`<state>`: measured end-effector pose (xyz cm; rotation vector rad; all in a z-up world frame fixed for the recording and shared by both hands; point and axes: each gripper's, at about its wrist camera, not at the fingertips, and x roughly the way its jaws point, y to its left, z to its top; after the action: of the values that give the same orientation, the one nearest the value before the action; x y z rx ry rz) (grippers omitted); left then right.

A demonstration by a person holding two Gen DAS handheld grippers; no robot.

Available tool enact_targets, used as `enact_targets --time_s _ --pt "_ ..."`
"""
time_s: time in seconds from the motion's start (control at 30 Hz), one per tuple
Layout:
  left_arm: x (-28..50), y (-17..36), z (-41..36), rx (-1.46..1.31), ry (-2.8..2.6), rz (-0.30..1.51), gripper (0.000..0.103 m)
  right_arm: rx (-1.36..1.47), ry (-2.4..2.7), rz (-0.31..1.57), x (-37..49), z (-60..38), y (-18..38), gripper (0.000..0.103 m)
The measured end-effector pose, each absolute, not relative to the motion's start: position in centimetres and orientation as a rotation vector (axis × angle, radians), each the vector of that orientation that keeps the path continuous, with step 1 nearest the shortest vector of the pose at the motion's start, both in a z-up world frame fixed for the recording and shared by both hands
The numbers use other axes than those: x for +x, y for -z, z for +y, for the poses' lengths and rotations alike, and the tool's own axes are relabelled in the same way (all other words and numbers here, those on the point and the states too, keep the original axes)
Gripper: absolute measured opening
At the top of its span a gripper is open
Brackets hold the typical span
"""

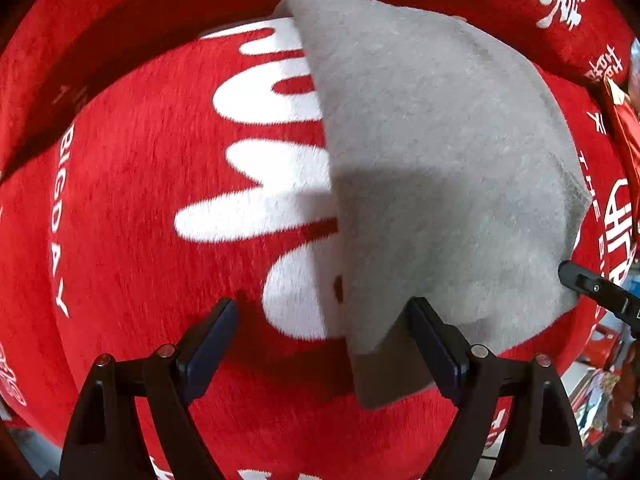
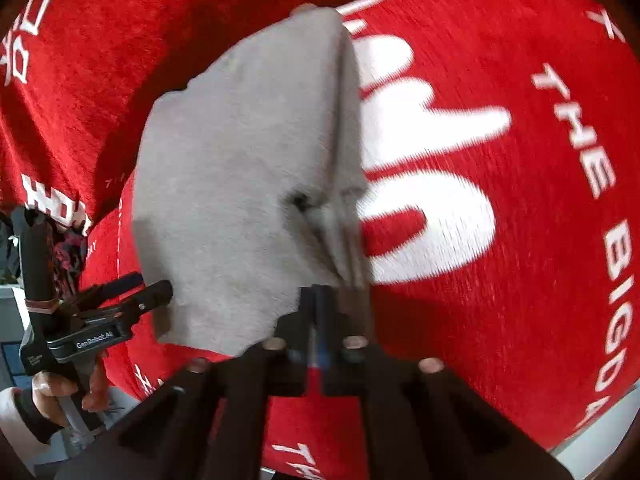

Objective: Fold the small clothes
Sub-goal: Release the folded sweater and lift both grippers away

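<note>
One grey garment (image 1: 440, 160) lies on the red printed cloth (image 1: 140, 200) over the worktop, doubled at least once with a crisp fold edge; further folds probably remain. The left tongs (image 1: 324, 320) point straight down with jaws wide, straddling the garment's near corner without gripping. The right tongs (image 2: 320, 300), angled steeply down, are clamped on the garment's bunched edge.
</note>
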<state>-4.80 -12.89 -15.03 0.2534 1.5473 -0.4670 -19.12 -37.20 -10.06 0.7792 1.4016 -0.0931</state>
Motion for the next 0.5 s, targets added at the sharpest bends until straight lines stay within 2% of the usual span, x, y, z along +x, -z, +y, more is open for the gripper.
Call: enact_targets --time_s 0.5 --pt "-7.8 12.5 -9.7 0.279 0.424 1.552 0.092 0.797 0.176 1.437 -19.9 -36.5 8.7 0.000"
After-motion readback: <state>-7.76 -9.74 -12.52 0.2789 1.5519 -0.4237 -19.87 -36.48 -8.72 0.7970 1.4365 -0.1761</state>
